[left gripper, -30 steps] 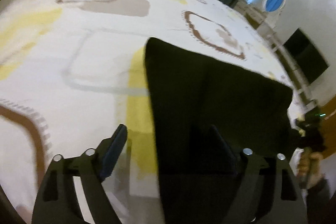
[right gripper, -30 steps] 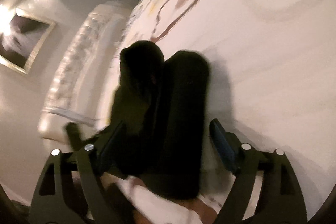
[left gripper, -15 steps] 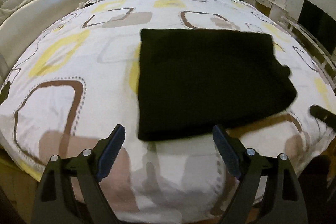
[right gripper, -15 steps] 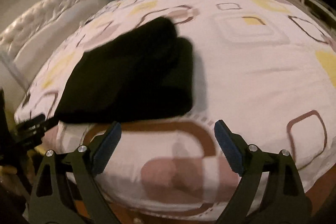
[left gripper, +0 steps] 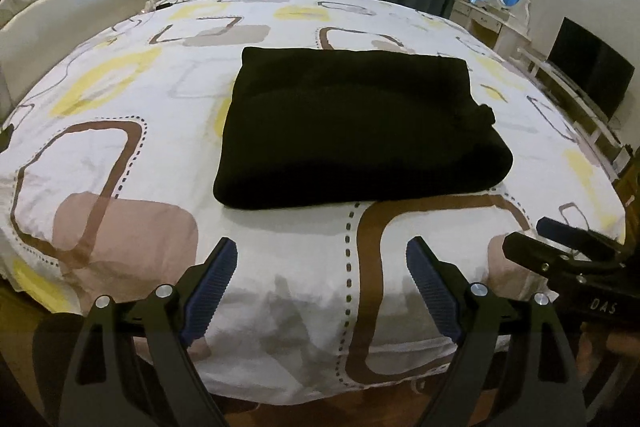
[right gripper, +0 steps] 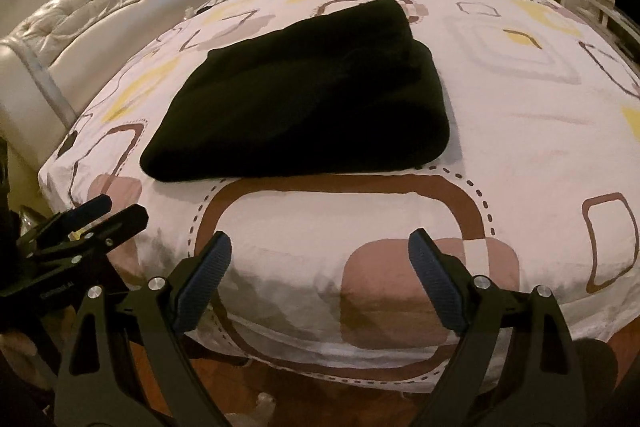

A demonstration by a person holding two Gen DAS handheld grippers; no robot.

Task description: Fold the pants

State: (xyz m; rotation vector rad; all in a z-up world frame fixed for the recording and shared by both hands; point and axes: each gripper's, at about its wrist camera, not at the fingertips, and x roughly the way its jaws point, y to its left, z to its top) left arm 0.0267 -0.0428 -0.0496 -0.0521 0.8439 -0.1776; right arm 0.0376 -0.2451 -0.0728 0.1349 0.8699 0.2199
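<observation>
Pants (left gripper: pixel 352 131), black and folded into a thick rectangle, lie on the bed (left gripper: pixel 120 131) a little in from its near edge, on the patterned sheet. Left gripper (left gripper: pixel 322 287) hangs over that near edge, jaws wide apart with nothing between them. Right gripper (right gripper: pixel 320 281) hangs beside it over the same edge, jaws just opened wider, also empty, clear of the pants.

Black pants (left gripper: pixel 352 131) folded into a thick rectangle, lying flat on the patterned bed (left gripper: pixel 120 163). Left gripper (left gripper: pixel 322 291) low in frame, fingers (left gripper: pixel 212 283) spread wide, nothing between them, short of the pants. Right gripper (left gripper: pixel 568 247) enters at right edge, over the bed's corner.
</observation>
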